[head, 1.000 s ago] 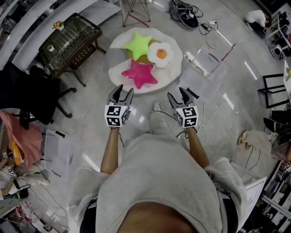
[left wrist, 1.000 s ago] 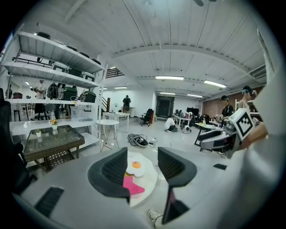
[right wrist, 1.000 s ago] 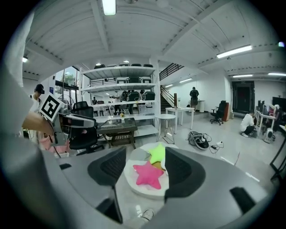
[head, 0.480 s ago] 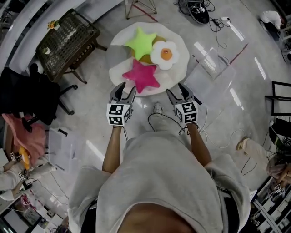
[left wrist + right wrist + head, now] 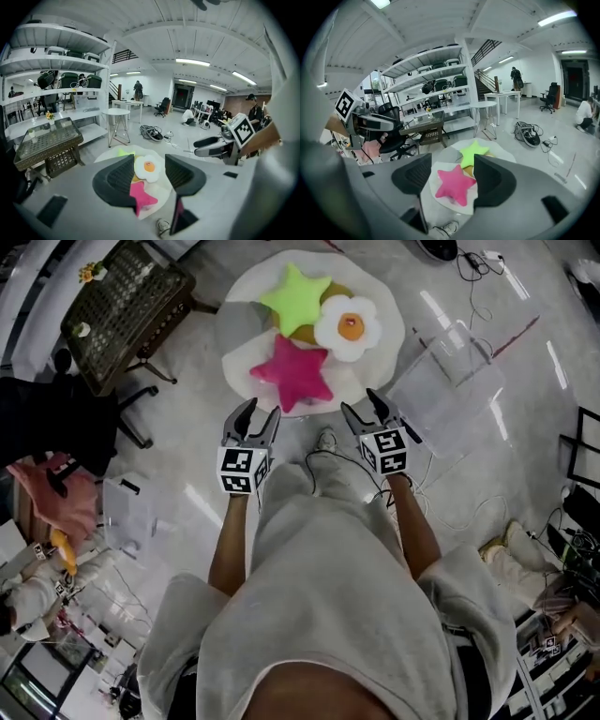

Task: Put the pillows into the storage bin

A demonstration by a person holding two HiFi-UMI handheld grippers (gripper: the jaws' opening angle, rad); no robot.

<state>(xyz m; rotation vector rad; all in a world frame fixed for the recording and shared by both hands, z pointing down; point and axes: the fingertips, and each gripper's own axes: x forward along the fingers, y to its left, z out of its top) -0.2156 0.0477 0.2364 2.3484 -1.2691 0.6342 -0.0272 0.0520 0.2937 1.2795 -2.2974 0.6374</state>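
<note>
Both forearms reach forward side by side, and each gripper tilts down toward the floor. The left gripper (image 5: 250,411) hovers at the near edge of the round white rug (image 5: 246,334) with its jaws spread and nothing between them. The right gripper (image 5: 361,404) is level with it to the right, also released and empty.

Three pillows lie clustered on the rug. The pink star pillow (image 5: 292,374) is nearest, just beyond the jaws. The green star pillow (image 5: 295,298) is farther off, and the fried-egg pillow (image 5: 348,328) sits to its right. The clear storage bin (image 5: 448,381) stands on the floor to the right of the rug.
</note>
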